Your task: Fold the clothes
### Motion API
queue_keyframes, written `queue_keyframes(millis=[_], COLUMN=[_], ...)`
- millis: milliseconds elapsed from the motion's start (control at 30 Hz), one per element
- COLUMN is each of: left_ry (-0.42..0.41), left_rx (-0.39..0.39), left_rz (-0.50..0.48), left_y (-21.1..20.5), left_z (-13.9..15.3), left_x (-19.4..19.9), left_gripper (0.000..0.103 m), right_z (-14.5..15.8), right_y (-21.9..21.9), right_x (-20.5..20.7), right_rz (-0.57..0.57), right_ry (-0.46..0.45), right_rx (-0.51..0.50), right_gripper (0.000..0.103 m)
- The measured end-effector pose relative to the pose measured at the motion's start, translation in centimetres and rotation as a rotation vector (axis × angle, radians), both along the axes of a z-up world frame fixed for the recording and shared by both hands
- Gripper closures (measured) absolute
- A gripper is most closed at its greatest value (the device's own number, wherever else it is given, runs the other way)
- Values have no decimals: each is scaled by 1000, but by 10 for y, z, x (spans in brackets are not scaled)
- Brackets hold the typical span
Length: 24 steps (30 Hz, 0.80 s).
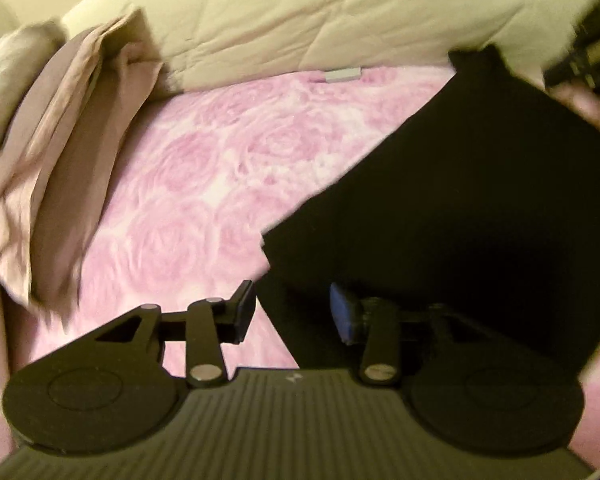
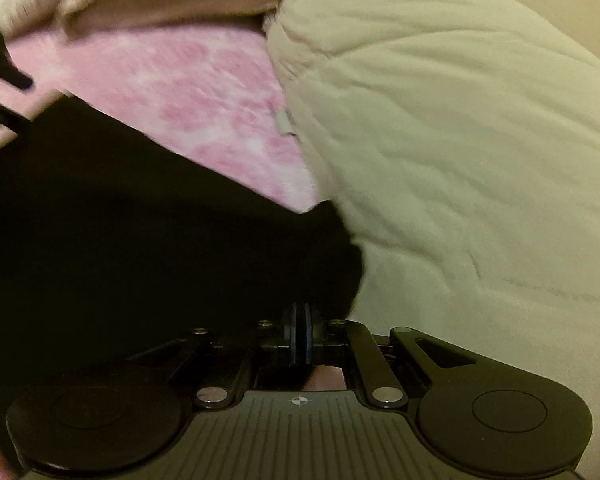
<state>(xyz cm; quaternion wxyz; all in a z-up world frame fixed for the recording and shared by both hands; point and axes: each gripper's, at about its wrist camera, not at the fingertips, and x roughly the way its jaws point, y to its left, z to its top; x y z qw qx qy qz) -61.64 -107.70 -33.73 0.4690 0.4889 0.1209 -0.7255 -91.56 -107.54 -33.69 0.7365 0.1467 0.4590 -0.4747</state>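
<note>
The black garment (image 1: pixel 460 208) lies partly spread on the pink rose-patterned bedspread (image 1: pixel 204 184), its near edge running between the fingers of the left gripper (image 1: pixel 296 312). The jaws stand apart: the left finger is clear of the cloth over bare bedspread, and the blue pad of the right finger (image 1: pixel 342 312) sits against the dark fabric. No clamping is visible, so the left gripper is released.

In the right wrist view, the right gripper (image 2: pixel 299 336) has its blue pads pressed together, and the black garment (image 2: pixel 140 220) bunches directly ahead of the fingertips; it appears clenched on a corner of the cloth.

Beyond the fingers lie a cream quilt (image 2: pixel 460 140) and a heap of beige cloth (image 1: pixel 60 152).

Risks from here:
- One-sided hold: with only the right gripper clamped, any pull may drag the garment askew and skew the fold line.
- A thin pinch at the corner may slip free.
- The garment may ride up against the quilt just beside the right fingers and wrinkle.
</note>
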Motion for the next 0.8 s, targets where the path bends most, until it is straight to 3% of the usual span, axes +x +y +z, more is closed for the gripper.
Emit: queue_keyframes(millis=[100, 233, 367, 433, 567, 733, 800], left_ry=[20, -15, -12, -6, 30, -40, -45], left_rx=[57, 111, 103, 80, 62, 112, 106], left_rz=[31, 6, 25, 49, 44, -52, -49], left_y=[25, 37, 33, 45, 85, 101, 98], left_z=[-6, -40, -34, -19, 2, -37, -39], left_x=[4, 0, 5, 11, 12, -23, -25], left_gripper=[67, 66, 62, 68, 68, 70, 67], right_z=[5, -16, -4, 12, 26, 3, -2], right_y=[35, 59, 66, 74, 96, 111, 111], right_x=[-6, -6, -14, -18, -8, 5, 9], right_rz=[-15, -13, -55, -80, -83, -111, -127], right_ry=[-77, -89, -111, -140, -179, -164, -157], right_rx=[74, 174, 157, 138, 126, 157, 158], right_gripper=[95, 83, 80, 79, 76, 76, 76])
